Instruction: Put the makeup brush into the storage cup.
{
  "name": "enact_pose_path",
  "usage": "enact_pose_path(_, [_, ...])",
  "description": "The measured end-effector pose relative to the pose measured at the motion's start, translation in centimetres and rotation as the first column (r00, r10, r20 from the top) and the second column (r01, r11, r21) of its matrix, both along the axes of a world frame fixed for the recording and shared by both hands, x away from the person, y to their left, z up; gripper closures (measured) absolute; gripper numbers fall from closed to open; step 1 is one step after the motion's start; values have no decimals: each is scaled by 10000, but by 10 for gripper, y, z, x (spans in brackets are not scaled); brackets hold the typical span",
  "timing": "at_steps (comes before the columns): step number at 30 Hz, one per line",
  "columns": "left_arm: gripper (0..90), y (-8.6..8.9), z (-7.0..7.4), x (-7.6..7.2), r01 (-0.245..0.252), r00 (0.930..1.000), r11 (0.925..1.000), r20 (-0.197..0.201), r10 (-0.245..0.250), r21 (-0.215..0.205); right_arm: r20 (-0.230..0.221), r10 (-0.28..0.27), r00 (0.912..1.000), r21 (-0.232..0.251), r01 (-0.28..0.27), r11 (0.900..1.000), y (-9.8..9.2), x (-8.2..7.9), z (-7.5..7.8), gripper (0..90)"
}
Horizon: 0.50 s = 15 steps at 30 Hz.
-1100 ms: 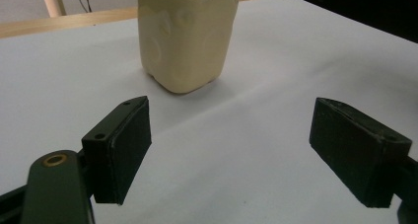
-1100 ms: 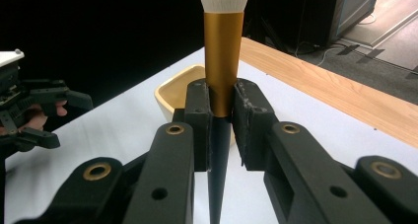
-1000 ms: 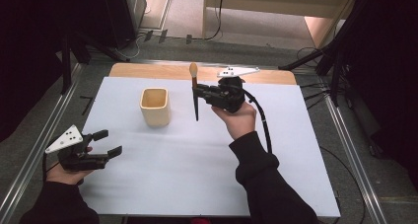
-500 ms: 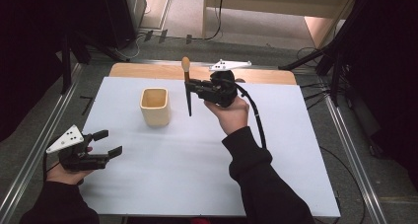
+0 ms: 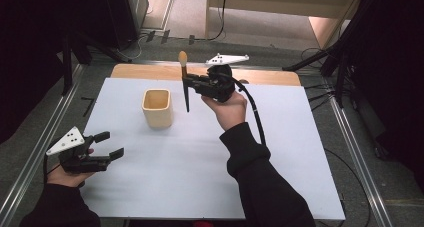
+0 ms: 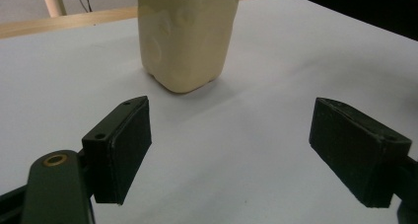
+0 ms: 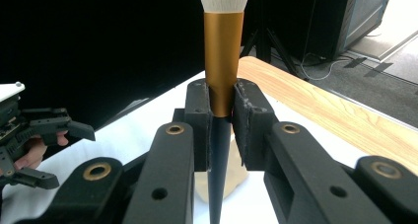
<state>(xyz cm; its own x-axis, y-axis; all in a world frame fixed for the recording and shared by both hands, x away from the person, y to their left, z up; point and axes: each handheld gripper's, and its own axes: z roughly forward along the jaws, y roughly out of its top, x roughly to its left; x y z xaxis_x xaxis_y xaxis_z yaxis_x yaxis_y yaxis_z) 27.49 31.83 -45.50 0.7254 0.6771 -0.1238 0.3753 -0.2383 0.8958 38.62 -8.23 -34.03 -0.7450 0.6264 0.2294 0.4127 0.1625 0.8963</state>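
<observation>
Where the high view looks down on the white-covered table (image 5: 200, 187), the right gripper (image 5: 192, 83) hangs above the far middle, jaws clamped on a slim makeup brush with a black tapered handle, gold ferrule and pale bristle head (image 5: 184, 82). The brush stands upright, bristles up, handle tip just right of a cream, square-sided ceramic cup (image 5: 157, 107) that rests on the table. The left gripper (image 5: 111, 145) sits at the near left edge, jaws wide, nothing between them, well apart from the cup.

Left gripper view: two black pads (image 6: 123, 150) spread wide over bare table; the cup (image 6: 185, 34) stands ahead, apart from them.

Right gripper view: jaws pinch the brush (image 7: 223, 71) at the lower end of the ferrule, handle running down between them; the left gripper (image 7: 54, 150) shows at far left, open.
</observation>
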Motion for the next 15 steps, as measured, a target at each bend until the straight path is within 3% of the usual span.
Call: enact_pose_path(15, [169, 1, 1, 0, 22, 10000, 10000, 32, -22, -19, 53, 34, 10000, -81, -33, 10000, 17, 15, 7, 790])
